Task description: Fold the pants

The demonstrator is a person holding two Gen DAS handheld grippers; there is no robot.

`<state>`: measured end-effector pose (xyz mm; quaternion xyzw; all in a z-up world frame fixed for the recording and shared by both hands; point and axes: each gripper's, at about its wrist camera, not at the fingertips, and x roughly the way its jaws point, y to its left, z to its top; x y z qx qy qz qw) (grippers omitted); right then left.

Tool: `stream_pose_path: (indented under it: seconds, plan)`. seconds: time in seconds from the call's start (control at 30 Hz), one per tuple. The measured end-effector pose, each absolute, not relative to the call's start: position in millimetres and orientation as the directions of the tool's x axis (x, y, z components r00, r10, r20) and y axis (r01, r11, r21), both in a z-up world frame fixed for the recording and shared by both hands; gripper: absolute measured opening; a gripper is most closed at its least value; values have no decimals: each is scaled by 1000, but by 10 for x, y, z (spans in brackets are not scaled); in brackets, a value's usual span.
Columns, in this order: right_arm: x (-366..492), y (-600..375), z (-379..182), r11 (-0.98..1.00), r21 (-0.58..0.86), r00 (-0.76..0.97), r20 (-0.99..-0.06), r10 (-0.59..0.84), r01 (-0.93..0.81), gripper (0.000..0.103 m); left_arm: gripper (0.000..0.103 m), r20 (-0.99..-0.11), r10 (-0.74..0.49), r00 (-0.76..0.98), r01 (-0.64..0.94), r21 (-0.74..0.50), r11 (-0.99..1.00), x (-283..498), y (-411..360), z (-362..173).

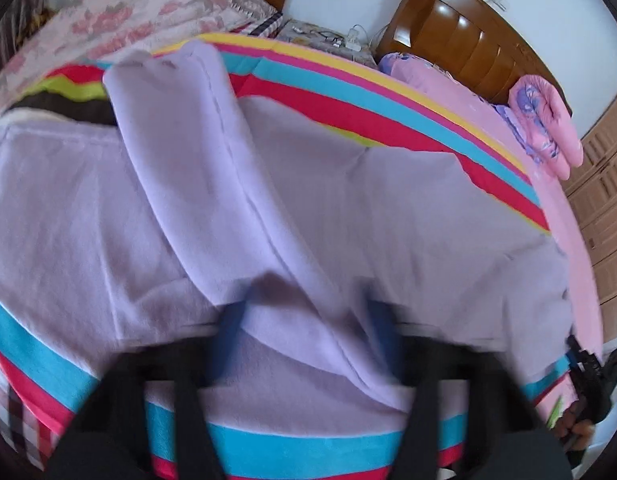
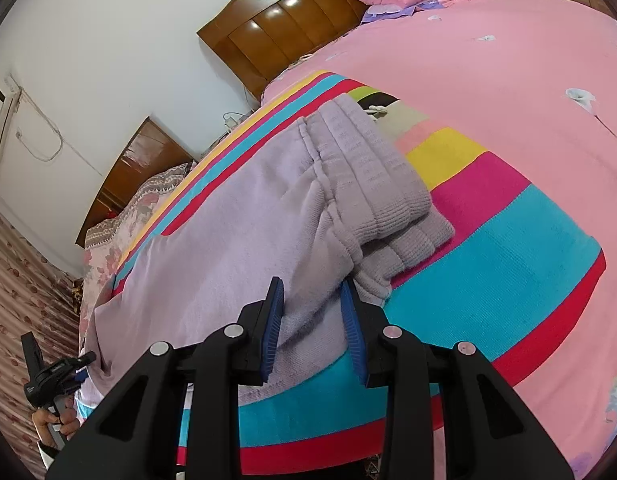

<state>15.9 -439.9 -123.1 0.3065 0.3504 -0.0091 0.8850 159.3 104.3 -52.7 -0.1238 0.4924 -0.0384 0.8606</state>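
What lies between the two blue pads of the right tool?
In the right wrist view, a fold of the lilac pants near the waistband lies between the open pads of the right tool.

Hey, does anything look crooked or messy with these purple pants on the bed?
Yes. One leg lies slanted across the rest of the pants instead of lining up, and the ribbed waistband is bunched and doubled over at the other end.
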Motion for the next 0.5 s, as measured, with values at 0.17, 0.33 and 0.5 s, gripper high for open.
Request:
stream_pose_path:
  seconds: [0.17, 0.33, 0.5]
  plan:
    - [114, -4441, -1215, 805, 548, 774, -604, 191, 229, 18, 5, -744, -273, 610, -35, -369, 929, 1443, 1237, -444]
    - [20, -4464, -1160, 807, 561, 796, -567, 212, 184, 15, 5, -657, -310, 688, -7, -432, 902, 900, 1553, -456]
    - [39, -4471, -1340, 796, 565, 770, -600, 218, 215, 12, 5, -706, -323, 630, -47, -450, 892, 758, 1654, -989]
